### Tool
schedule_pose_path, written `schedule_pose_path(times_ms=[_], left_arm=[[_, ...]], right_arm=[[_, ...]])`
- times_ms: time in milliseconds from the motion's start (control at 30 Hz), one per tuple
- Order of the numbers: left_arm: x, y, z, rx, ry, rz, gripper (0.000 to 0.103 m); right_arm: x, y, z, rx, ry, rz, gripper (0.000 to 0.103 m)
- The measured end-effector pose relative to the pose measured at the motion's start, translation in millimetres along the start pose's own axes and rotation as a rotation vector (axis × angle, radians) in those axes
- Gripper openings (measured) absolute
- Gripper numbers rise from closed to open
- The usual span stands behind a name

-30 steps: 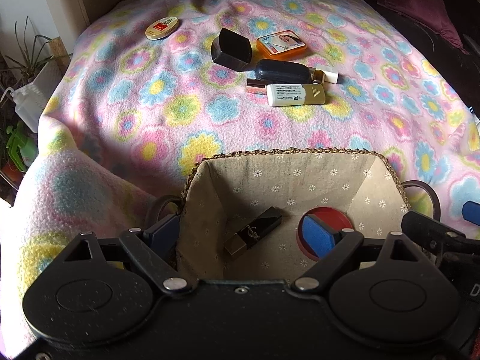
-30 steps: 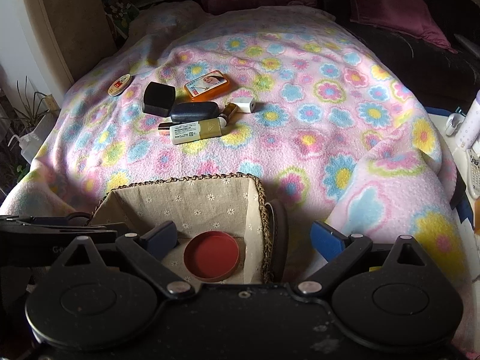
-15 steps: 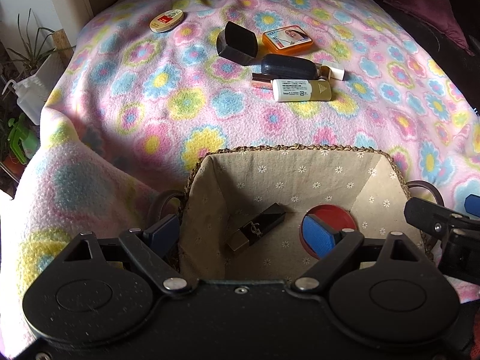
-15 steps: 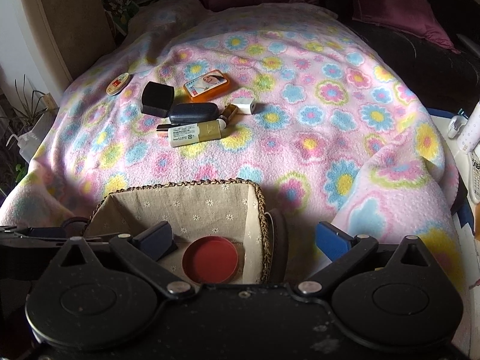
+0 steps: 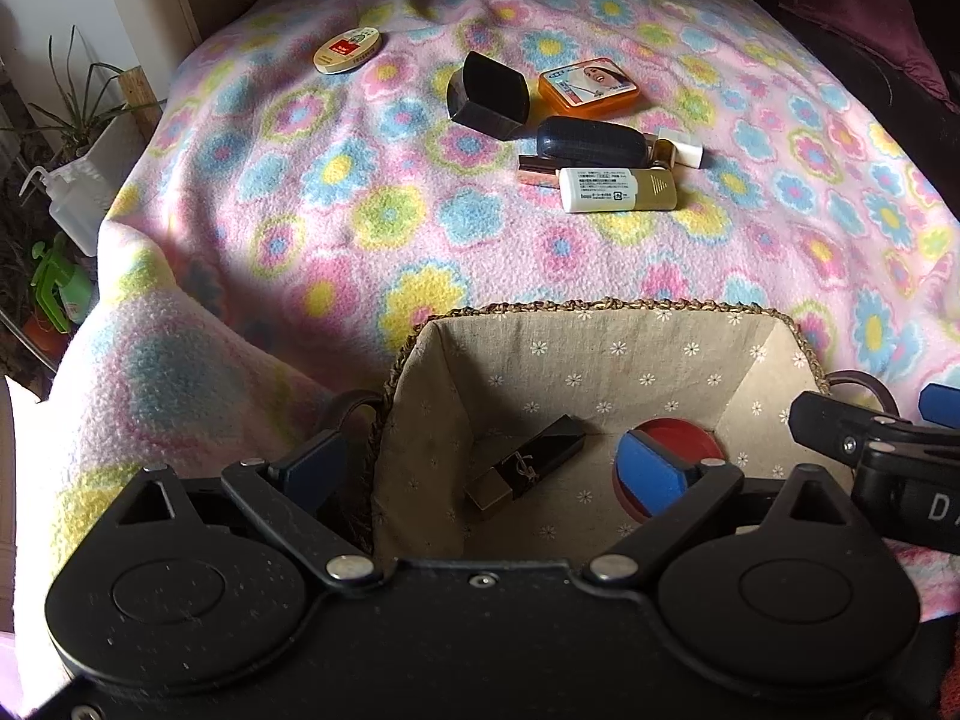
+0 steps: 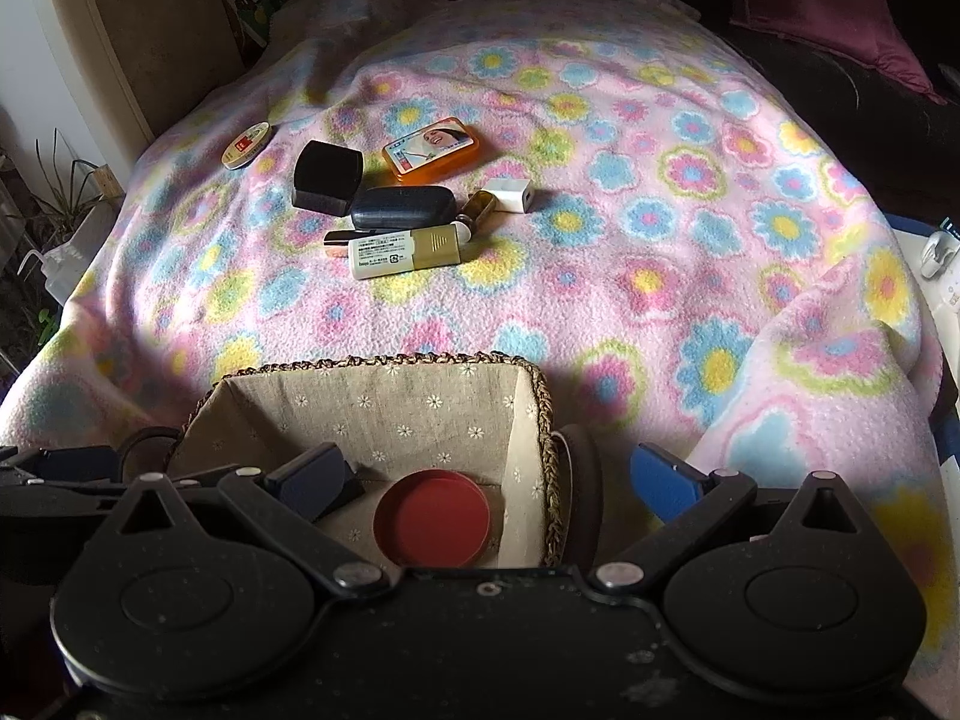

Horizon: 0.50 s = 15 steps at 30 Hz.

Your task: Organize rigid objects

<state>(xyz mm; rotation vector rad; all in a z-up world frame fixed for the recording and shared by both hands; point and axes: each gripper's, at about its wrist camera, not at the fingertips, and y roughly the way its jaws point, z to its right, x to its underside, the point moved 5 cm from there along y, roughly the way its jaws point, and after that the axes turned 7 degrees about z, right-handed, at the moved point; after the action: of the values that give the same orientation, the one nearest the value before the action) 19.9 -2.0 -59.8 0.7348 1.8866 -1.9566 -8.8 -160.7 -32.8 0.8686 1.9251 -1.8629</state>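
Both grippers hang over the basket (image 5: 606,304): the left gripper (image 5: 480,468) is opening with nothing between its fingers, the right gripper (image 6: 489,477) spread wide and empty. A lipstick (image 5: 528,463) and red lid (image 6: 432,525) lie inside. Drop-off looks finished; next, reach across the blanket (image 5: 360,222) for the white tube (image 5: 615,189) in the far cluster.

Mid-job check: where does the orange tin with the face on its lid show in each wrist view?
Left wrist: orange tin upper middle, right of the black box, on the blanket.
Right wrist: orange tin upper left of centre, again right of the black box.
Shared landmark: the dark blue case just nearer the camera.
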Motion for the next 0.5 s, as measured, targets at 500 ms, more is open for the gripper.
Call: schedule_pose_path(times_ms=[500], left_arm=[[-2.7,0.7,-0.7,-0.031,0.017,-0.013,0.095]], right_arm=[[4.9,10.5,2.5,0.065,0.004,-0.055,0.102]])
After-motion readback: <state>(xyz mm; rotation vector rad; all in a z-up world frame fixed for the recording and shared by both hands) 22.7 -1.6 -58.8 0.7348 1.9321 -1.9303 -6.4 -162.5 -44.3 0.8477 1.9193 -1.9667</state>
